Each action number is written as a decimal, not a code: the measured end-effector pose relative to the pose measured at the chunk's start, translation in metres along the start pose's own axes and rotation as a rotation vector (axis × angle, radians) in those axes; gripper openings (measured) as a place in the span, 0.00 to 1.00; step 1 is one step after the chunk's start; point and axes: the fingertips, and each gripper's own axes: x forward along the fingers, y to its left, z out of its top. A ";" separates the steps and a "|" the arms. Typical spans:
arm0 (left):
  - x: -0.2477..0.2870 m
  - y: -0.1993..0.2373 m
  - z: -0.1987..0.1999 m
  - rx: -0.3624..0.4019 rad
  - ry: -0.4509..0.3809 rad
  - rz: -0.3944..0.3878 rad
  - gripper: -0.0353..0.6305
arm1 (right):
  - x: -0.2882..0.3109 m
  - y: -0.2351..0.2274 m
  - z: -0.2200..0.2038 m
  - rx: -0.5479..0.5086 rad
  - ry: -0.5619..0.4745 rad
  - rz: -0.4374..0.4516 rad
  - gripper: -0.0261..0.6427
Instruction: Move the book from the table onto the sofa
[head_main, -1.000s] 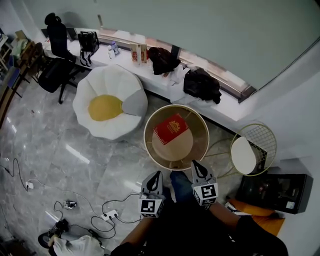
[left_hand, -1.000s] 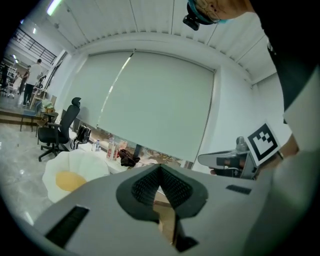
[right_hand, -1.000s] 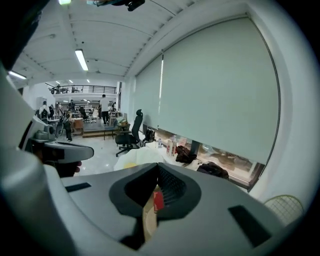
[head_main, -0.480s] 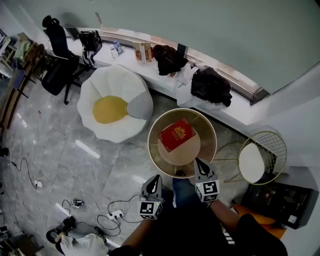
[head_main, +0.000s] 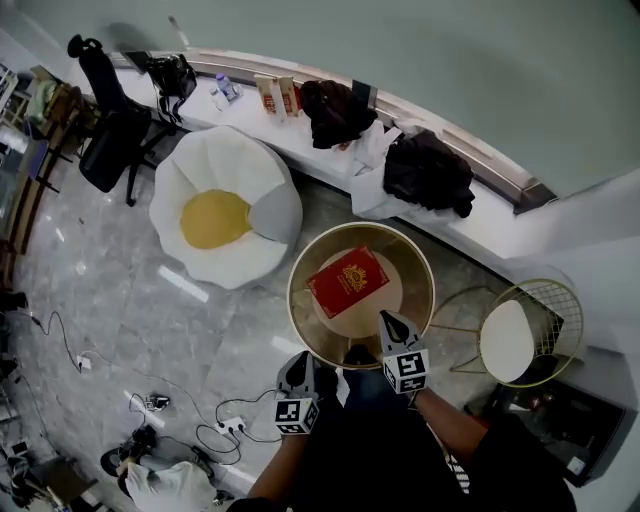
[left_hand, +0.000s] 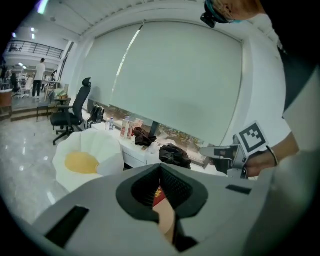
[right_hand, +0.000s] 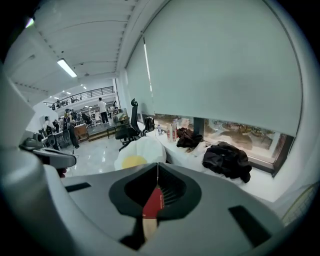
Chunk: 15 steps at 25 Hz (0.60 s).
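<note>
Though the left gripper (head_main: 298, 362) and right gripper (head_main: 386, 319) are closed and empty, the stiff, probably light red book (head_main: 347, 281) at mid-frame likely needs an edge pinch.

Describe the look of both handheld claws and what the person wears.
The left claw and right claw match: light grey shells tapering to a point, black ridged pads inside. Each carries a white cube with black square markers. No cables show. The person wears dark clothing; the forearms are bare.
</note>
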 end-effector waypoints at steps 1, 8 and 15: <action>0.011 0.004 -0.005 -0.032 0.006 0.008 0.08 | 0.012 -0.004 -0.004 0.010 0.004 0.008 0.06; 0.095 0.038 -0.062 -0.022 0.070 0.006 0.08 | 0.088 -0.036 -0.055 0.043 0.084 0.075 0.06; 0.158 0.043 -0.104 0.003 0.181 -0.094 0.08 | 0.138 -0.078 -0.112 0.248 0.231 0.008 0.06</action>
